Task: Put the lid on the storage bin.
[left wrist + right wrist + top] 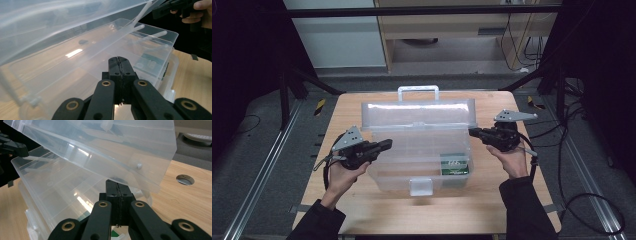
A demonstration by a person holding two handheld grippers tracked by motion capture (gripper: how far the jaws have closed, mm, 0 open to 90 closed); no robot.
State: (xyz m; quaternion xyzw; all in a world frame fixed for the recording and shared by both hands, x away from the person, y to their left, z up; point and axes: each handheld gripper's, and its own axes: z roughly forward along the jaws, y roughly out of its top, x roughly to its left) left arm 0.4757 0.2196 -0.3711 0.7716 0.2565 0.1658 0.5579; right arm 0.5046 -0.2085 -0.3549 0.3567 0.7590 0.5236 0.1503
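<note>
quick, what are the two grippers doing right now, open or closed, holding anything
Left gripper: closed, jaws pressed together, holding nothing, at the clear plastic box.
Right gripper: closed, holding nothing, by the box's raised lid.

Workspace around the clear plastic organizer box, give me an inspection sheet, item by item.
Surface: wooden table, round hole in it.
Job's things: clear organizer box with tray, lid raised; green packet in the front right compartment.
Clutter: nothing seen.
Grippers: left gripper and right gripper at the box's sides, jaws shut, holding nothing.
Cables: one trails from each gripper; more on the floor at right.
Surroundings: grey floor, dark frame, cabinet behind.
</note>
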